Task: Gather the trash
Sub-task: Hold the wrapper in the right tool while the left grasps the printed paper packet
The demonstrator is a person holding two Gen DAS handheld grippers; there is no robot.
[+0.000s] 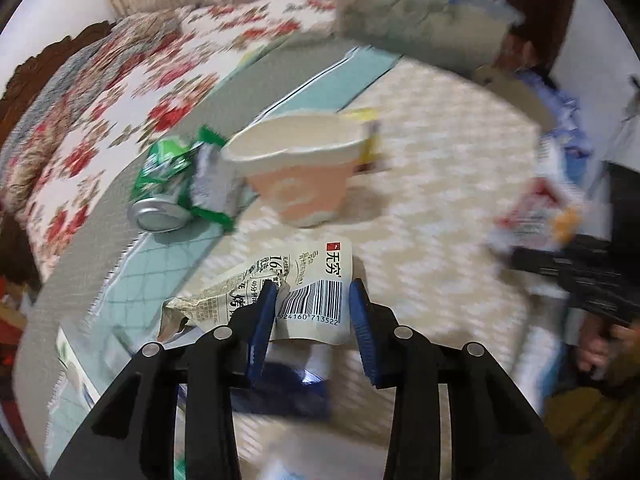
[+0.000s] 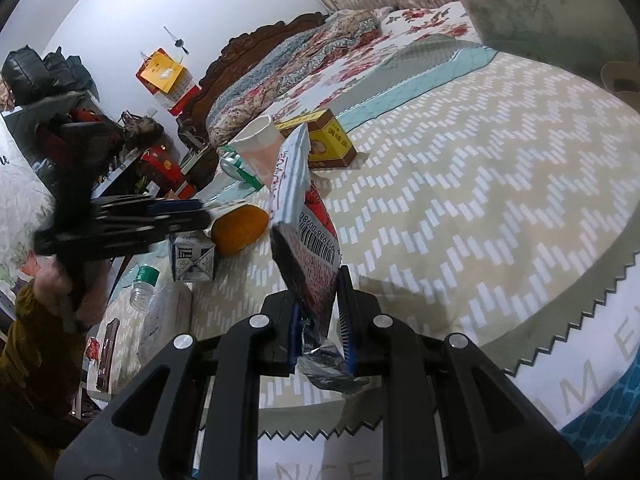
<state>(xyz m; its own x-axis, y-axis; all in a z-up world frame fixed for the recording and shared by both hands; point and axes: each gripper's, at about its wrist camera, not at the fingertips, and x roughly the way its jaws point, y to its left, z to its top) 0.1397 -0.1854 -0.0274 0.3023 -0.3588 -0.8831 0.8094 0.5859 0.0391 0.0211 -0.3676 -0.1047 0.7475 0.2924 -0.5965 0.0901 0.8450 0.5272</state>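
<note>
Straddling white barcode wrapper (image 1: pixel 316 300) on bed (image 1: pixel 440 184), left tongs (image 1: pixel 314 300) spread, gripping nothing; pinch flat edge squarely. Right tongs (image 2: pixel 320 296) clenching red snack wrapper (image 2: pixel 308 248), lifted. Left view showing green can (image 1: pixel 164 192), pink cup (image 1: pixel 300 176); right view showing orange (image 2: pixel 240 228), yellow box (image 2: pixel 328 140).
</note>
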